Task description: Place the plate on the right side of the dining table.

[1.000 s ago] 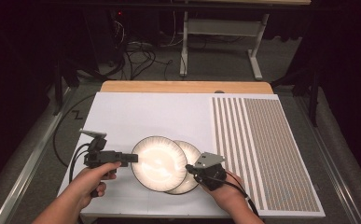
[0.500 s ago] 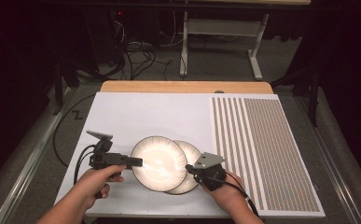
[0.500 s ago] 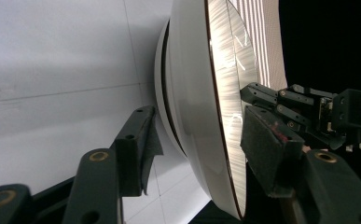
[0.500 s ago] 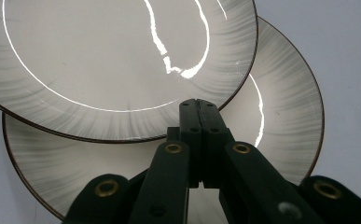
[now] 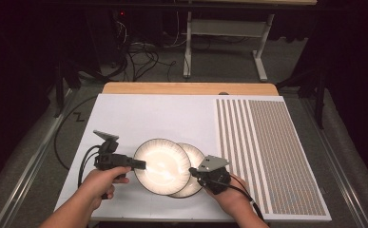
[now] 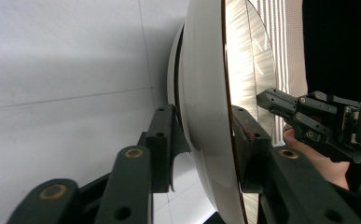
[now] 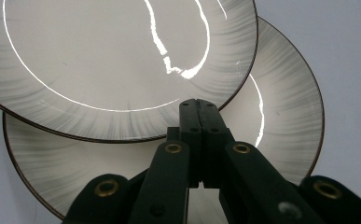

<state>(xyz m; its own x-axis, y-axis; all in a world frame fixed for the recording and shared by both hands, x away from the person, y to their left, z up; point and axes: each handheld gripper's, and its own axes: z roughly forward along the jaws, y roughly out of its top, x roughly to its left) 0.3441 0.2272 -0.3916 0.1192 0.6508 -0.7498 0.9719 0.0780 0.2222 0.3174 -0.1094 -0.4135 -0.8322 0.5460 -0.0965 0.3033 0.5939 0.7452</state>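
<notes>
Two pale plates with dark rims and grey streaked borders lie overlapped on the white table. The upper plate [image 5: 161,164] [image 6: 206,93] [image 7: 122,56] rests partly on the lower plate [image 5: 197,159] [image 7: 281,102]. My left gripper [image 5: 141,165] [image 6: 204,116] is shut on the upper plate's left rim, one jaw under it and one over it. At the upper plate's right edge my right gripper [image 5: 192,171] [image 7: 197,103] [image 6: 264,98] hovers above the lower plate. Its jaws are pressed together with nothing between them.
A striped mat [image 5: 272,156] covers the right part of the white table top [image 5: 148,118]. A wooden strip [image 5: 186,89] runs along the far edge. Black cables trail from both grippers off the near side.
My left gripper has edged right along with the hand, onto the upper plate's left rim. The right gripper and the plates look unmoved.
</notes>
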